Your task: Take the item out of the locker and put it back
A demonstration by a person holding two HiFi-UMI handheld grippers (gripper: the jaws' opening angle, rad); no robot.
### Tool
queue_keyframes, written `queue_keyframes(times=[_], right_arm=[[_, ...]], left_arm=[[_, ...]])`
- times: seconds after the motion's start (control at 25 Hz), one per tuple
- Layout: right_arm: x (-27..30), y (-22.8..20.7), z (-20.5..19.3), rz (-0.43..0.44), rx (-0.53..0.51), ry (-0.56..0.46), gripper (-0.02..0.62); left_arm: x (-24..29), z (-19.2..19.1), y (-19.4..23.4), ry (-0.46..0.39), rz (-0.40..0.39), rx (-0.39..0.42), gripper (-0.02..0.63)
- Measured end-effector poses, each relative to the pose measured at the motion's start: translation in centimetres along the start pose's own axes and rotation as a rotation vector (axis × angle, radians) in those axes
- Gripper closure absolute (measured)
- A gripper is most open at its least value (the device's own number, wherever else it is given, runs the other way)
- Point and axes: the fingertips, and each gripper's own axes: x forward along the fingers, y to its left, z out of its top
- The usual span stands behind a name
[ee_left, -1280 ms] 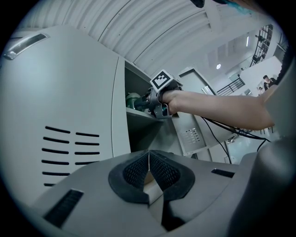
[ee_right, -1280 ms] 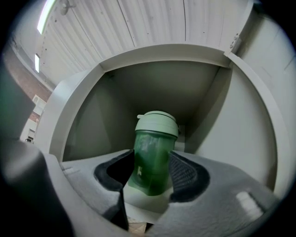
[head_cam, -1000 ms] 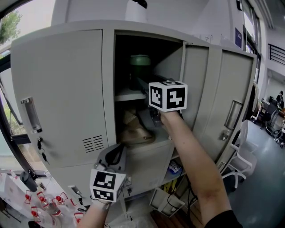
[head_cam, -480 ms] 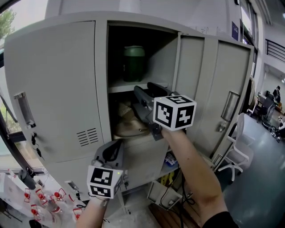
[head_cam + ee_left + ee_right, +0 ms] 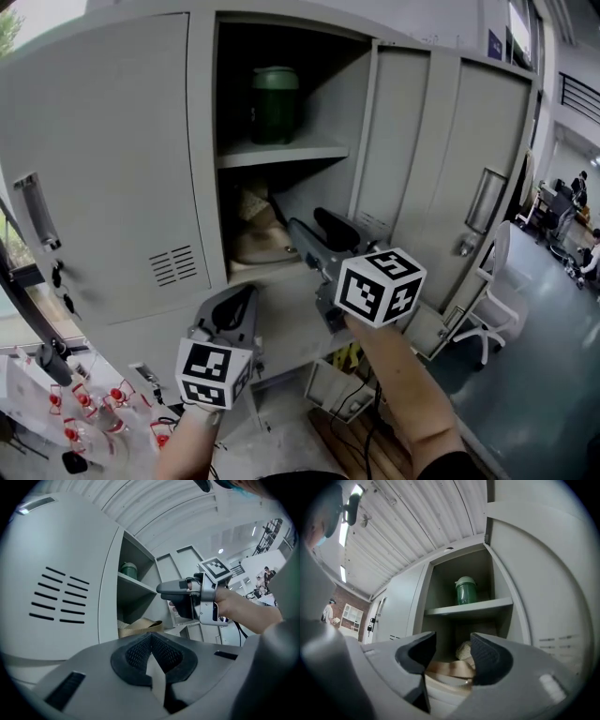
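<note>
The grey locker point(image 5: 112, 141) stands with its middle door point(image 5: 412, 159) swung open. A green jar point(image 5: 275, 103) point(image 5: 465, 590) sits on the upper shelf point(image 5: 281, 153). Below it, a tan fabric item point(image 5: 255, 239) point(image 5: 452, 667) lies in the lower compartment. My right gripper point(image 5: 314, 230) point(image 5: 450, 651) is outside the locker, just in front of that compartment. Its jaws are apart and hold nothing; the tan item shows through the gap, farther back. My left gripper point(image 5: 239, 305) point(image 5: 152, 641) hangs lower, in front of the locker's left door, with its pads together and empty.
Keys hang from the lock of the left door point(image 5: 61, 286). A white chair point(image 5: 492, 309) stands on the floor to the right. Small red-and-white things point(image 5: 84, 412) lie at the lower left. Cluttered open shelves point(image 5: 342, 361) sit under the open compartment.
My right gripper has drawn back out of the lower compartment, down and toward me, empty. The tan item stays inside. The left gripper has barely moved.
</note>
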Motion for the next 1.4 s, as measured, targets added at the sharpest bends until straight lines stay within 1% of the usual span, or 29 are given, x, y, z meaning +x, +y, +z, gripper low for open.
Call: queue_keyframes(times=[0.2,0.32,0.52,0.64,0.76,0.92,1.12,1.28,1.4], right_arm=[[-2.7,0.8,-3.9,-0.003,0.043,0.006,0.411],[-4.2,1.3,-6.5,-0.006,0.061,0.021,0.434],[-6.9,1.6,-10.9,-0.016,0.119,0.055,0.48],[-8.9,1.7,-12.9,-0.021,0.166,0.065,0.515],[-10.5,1.7,-14.6,-0.04,0.183,0.073,0.544],[-11.7,1.8,-16.8,-0.063,0.166,0.102,0.557],[-12.8,3.2,-19.9,-0.069,0.135,0.165,0.563],[-13.5,4.1,-21.9,-0.062,0.146,0.191,0.563],[-14.0,4.5,-23.5,-0.062,0.143,0.21,0.563]], left_arm=[[-0.6,-1.2,-0.6,0.008,-0.021,-0.028,0.594],[-0.9,-2.3,-1.2,0.007,-0.05,-0.046,0.594],[-1.7,-5.2,-2.4,0.039,-0.084,-0.075,0.594],[-2.3,-6.8,-3.2,0.053,-0.099,-0.091,0.594],[-2.8,-8.0,-3.9,0.054,-0.113,-0.114,0.594],[-3.5,-9.5,-4.5,0.06,-0.126,-0.133,0.594],[-4.4,-12.1,-5.9,0.103,-0.169,-0.183,0.594],[-5.0,-13.7,-6.6,0.124,-0.174,-0.168,0.594],[-5.6,-14.9,-6.5,0.129,-0.17,-0.185,0.594]])
